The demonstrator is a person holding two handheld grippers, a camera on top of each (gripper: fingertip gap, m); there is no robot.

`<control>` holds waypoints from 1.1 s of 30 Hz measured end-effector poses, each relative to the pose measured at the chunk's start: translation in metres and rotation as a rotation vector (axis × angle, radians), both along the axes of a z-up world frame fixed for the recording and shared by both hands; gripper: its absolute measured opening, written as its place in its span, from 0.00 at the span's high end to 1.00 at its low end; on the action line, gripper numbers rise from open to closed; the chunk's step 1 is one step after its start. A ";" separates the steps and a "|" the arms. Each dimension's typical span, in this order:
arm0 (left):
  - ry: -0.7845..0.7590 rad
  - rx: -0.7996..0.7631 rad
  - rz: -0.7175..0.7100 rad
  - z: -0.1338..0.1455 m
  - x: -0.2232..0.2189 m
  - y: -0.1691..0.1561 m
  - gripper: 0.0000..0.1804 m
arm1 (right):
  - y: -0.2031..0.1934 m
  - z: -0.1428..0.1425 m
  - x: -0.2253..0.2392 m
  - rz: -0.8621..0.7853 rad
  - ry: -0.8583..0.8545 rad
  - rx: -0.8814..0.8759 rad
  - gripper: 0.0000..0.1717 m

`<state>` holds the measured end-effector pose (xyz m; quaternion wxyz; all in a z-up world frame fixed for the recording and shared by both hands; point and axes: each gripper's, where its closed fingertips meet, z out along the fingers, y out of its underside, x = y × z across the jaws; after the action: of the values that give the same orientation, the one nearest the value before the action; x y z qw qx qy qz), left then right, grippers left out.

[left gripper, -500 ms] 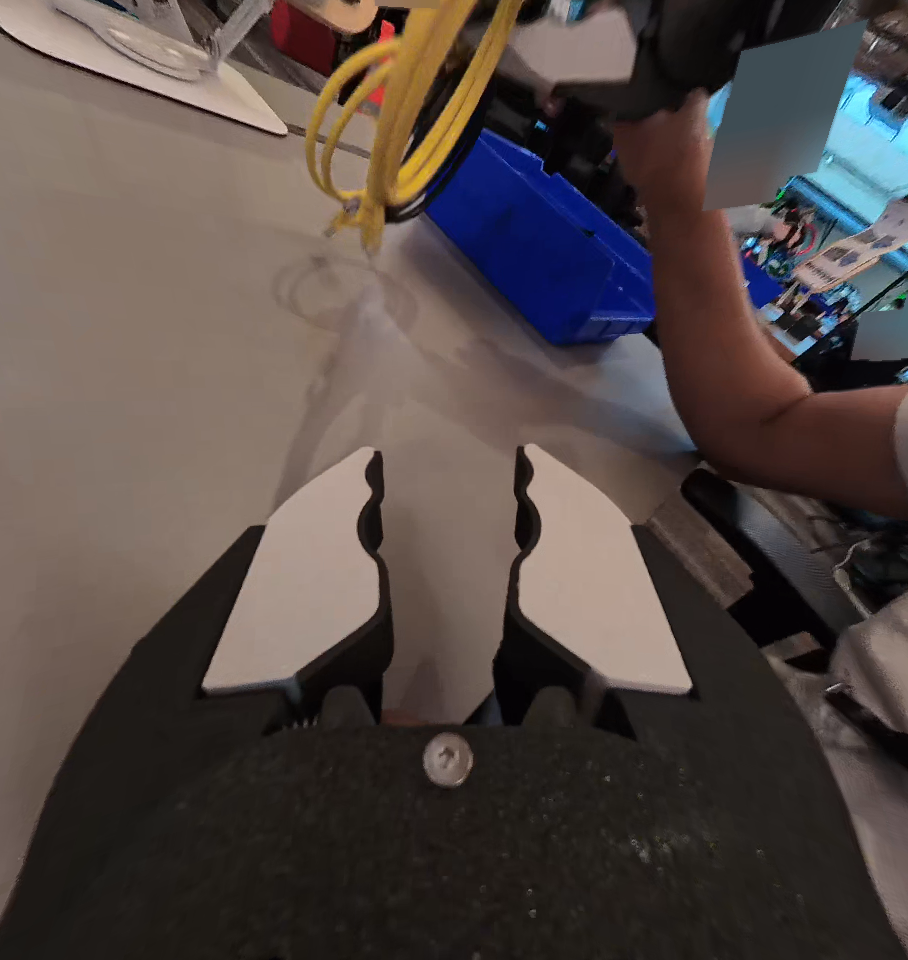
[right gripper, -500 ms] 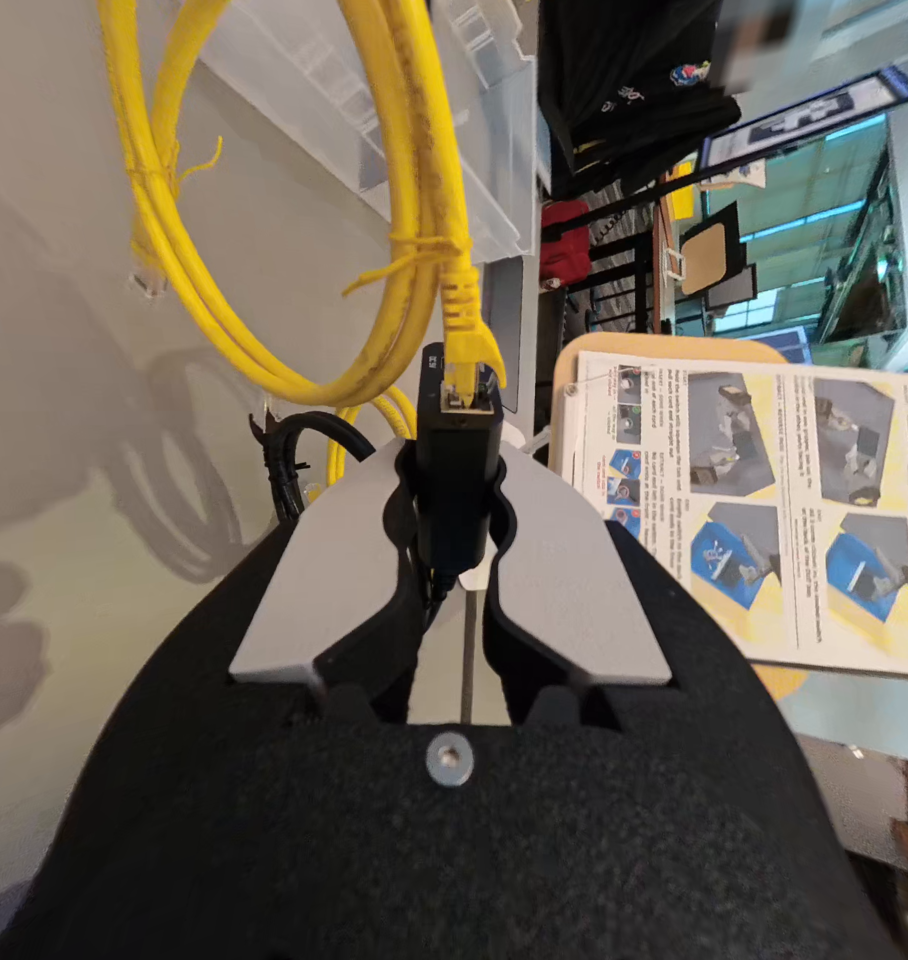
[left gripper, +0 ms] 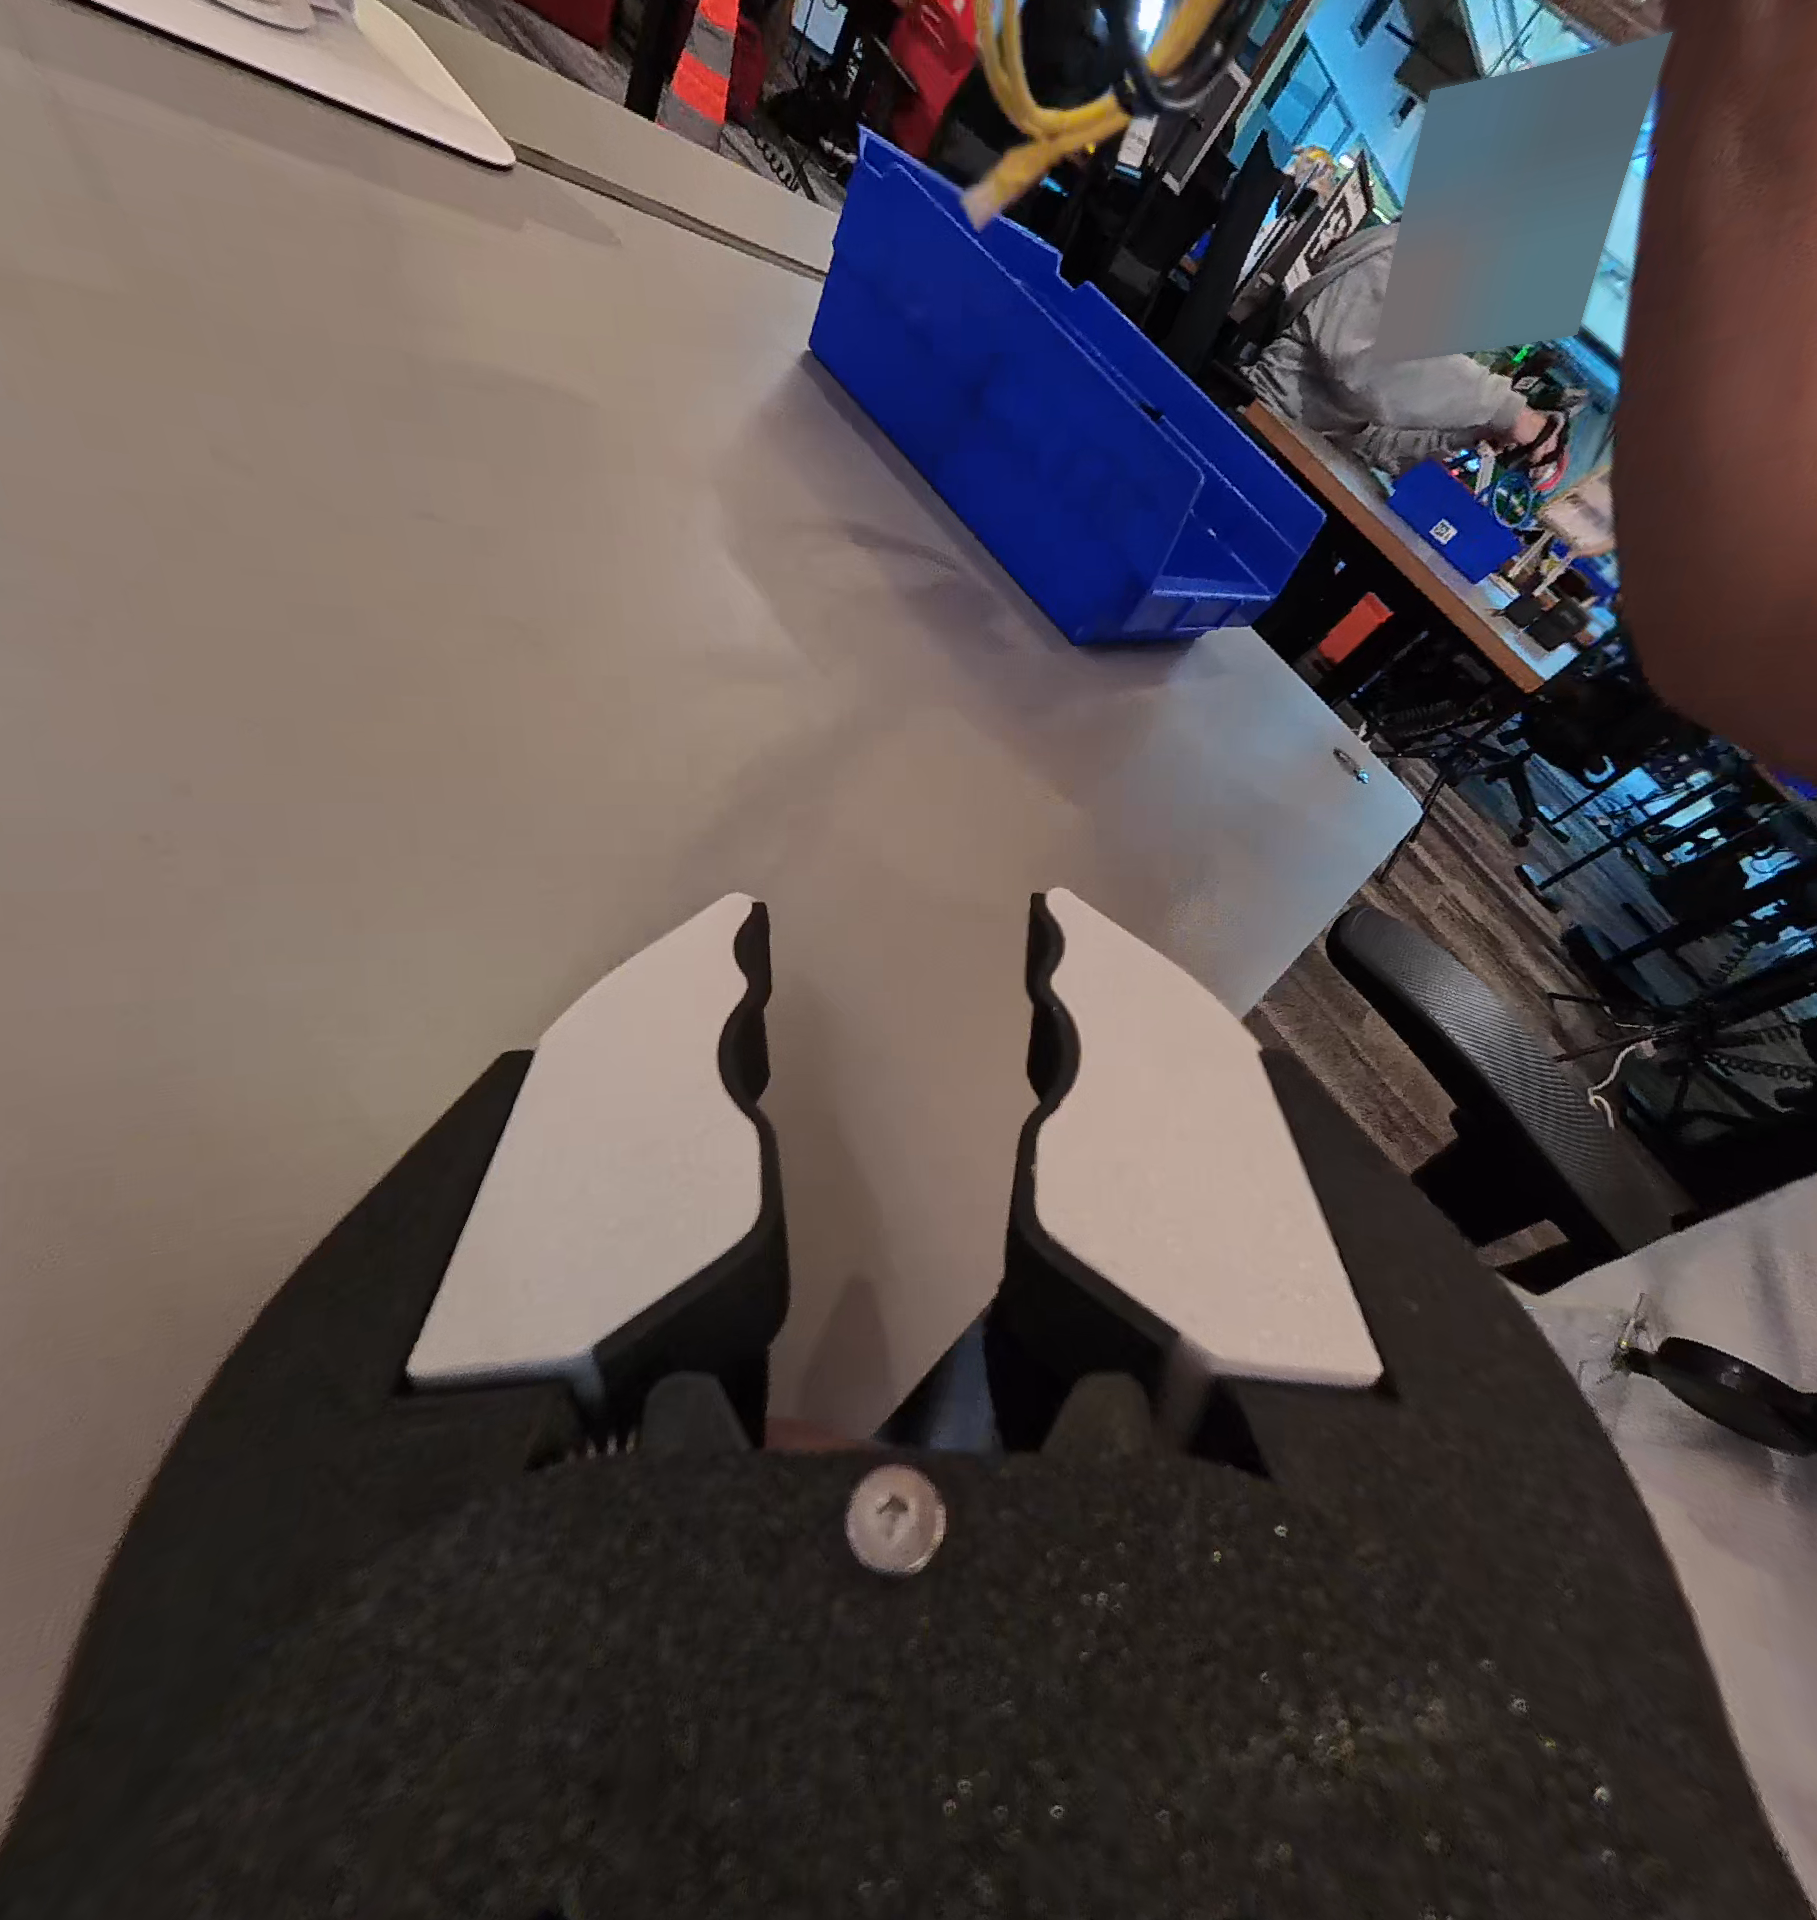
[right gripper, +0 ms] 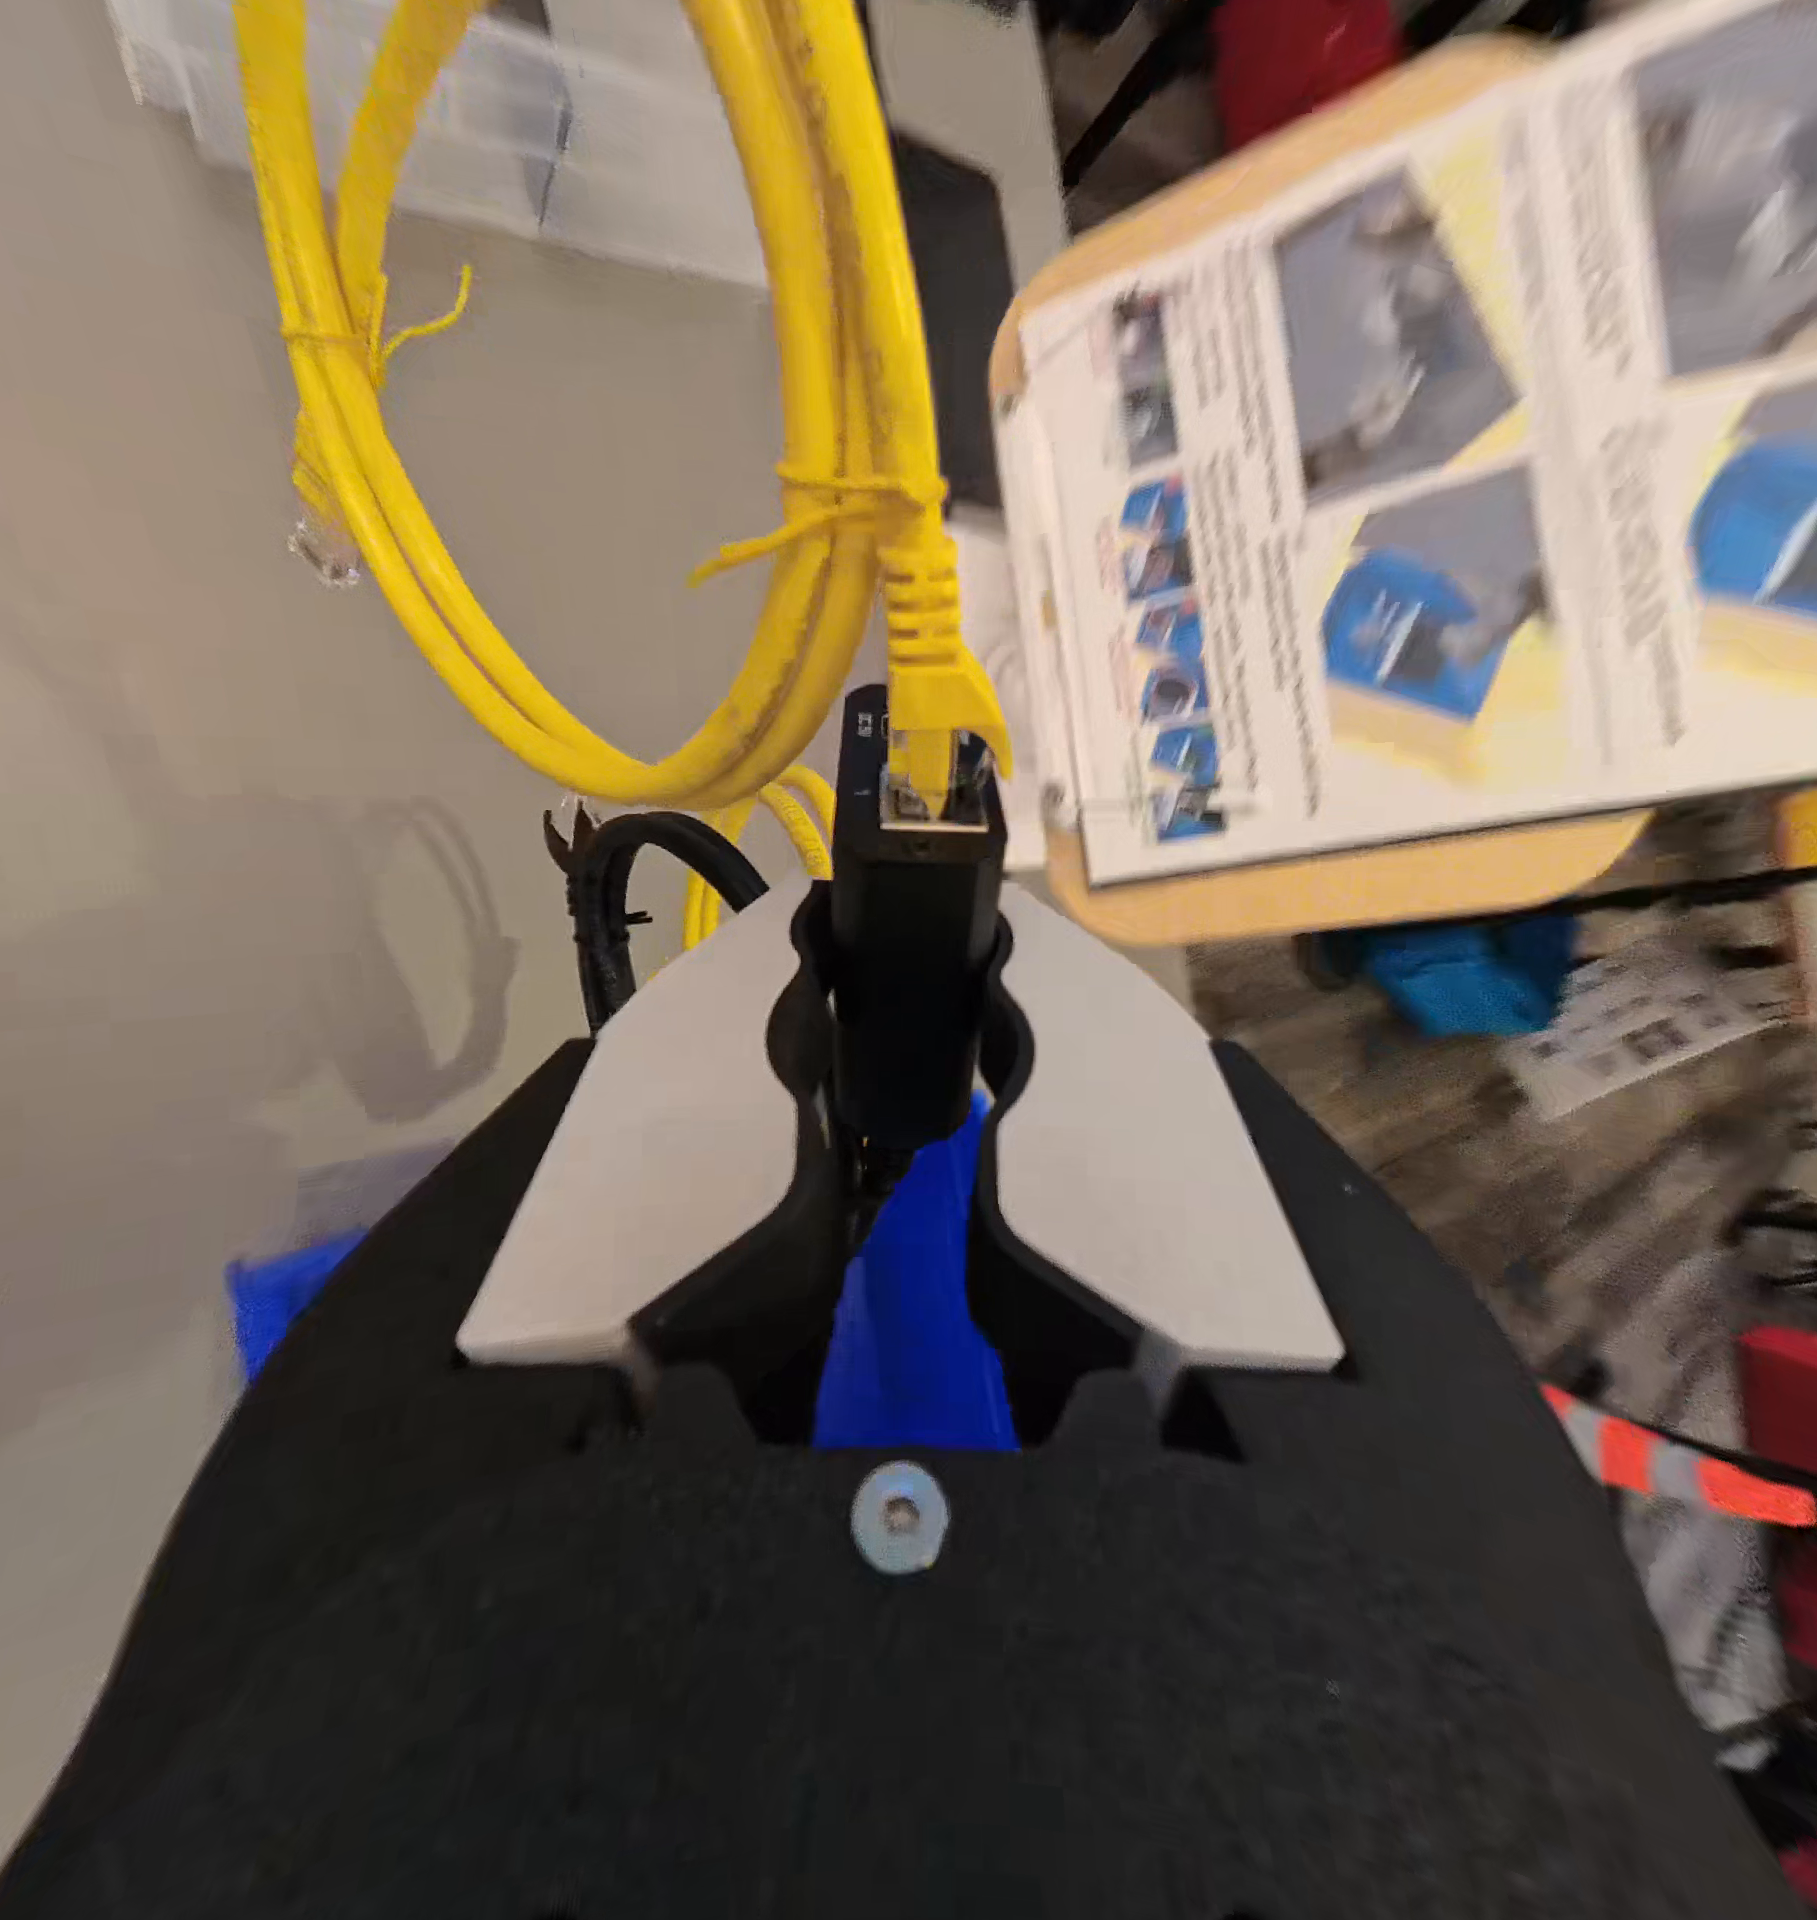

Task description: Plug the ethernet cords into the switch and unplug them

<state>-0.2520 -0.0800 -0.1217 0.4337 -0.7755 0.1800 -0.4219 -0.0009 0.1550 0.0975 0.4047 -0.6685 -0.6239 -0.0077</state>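
Black switch (right gripper: 909, 966) clamped in right gripper (right gripper: 904, 935) jaws, pads pressing both sides, raised above worktop (right gripper: 104, 727). Yellow ethernet cord (right gripper: 925, 665) plugged into its far end. Left gripper (left gripper: 896, 914) jaws open, bare, over worktop; blue bin (left gripper: 1039, 436) beyond.

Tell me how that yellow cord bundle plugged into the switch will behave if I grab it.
Likely floppy: the yellow cord bundle hangs in loose loops. Its ties should keep the strands together. Pulling it may tug the switch gripped in the right gripper's fingers.
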 end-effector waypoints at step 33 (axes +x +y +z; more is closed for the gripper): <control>0.000 -0.047 -0.124 -0.008 0.017 -0.012 0.74 | 0.071 -0.175 0.215 -0.079 -1.115 -1.027 0.86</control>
<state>-0.2348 -0.0922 -0.1297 0.3886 -0.7729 0.2179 -0.4518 0.2146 0.2263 -0.0778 -0.3332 -0.6919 -0.6369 -0.0675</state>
